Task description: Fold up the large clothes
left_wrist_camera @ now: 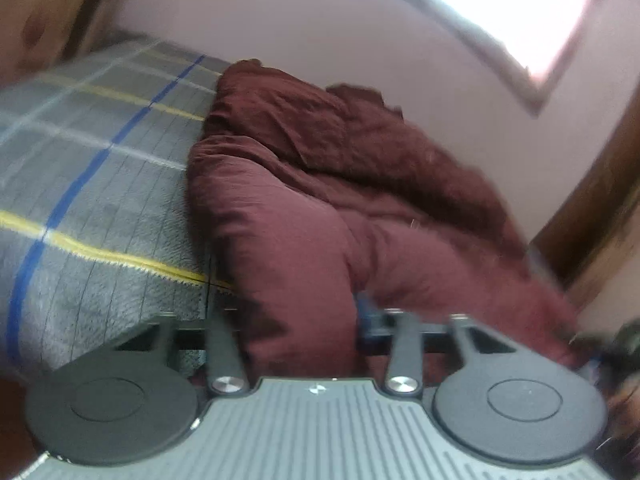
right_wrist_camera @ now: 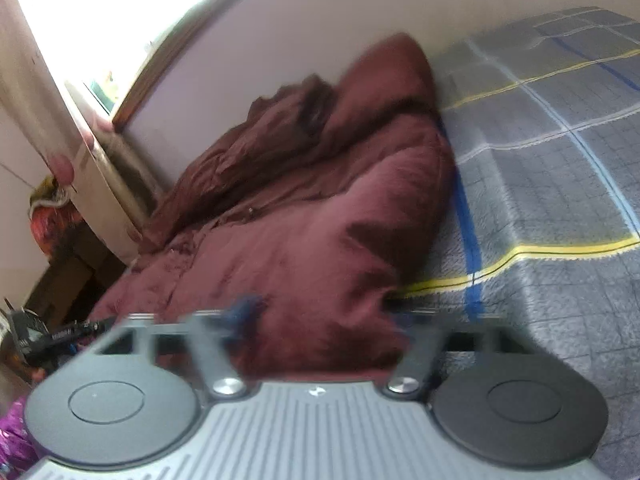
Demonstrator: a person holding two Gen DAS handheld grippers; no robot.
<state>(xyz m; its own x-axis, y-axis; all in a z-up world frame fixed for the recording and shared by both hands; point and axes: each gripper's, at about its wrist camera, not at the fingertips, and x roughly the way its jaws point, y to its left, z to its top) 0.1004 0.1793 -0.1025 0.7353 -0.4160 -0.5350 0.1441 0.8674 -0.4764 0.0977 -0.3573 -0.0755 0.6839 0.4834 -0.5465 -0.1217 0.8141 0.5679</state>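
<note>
A large maroon puffy garment [left_wrist_camera: 320, 200] lies bunched on a grey plaid bedspread [left_wrist_camera: 100, 168], against the wall. In the left wrist view its near edge drapes over my left gripper [left_wrist_camera: 296, 320], and the fingertips are hidden under the cloth. A blue finger [left_wrist_camera: 366, 312] shows at the cloth's right side. In the right wrist view the same garment [right_wrist_camera: 304, 220] covers my right gripper [right_wrist_camera: 320, 320] in the same way, with a blurred blue finger [right_wrist_camera: 244, 312] at its left. Both views are motion-blurred. The jaws are spread wide, with cloth lying between them.
The bedspread [right_wrist_camera: 560, 160] stretches away beside the garment. A pale wall [left_wrist_camera: 360, 40] and bright window [left_wrist_camera: 520, 8] stand behind. A curtain [right_wrist_camera: 48, 120] and clutter [right_wrist_camera: 52, 216] lie at the bed's end, and dark wooden furniture [left_wrist_camera: 592, 208] sits close by.
</note>
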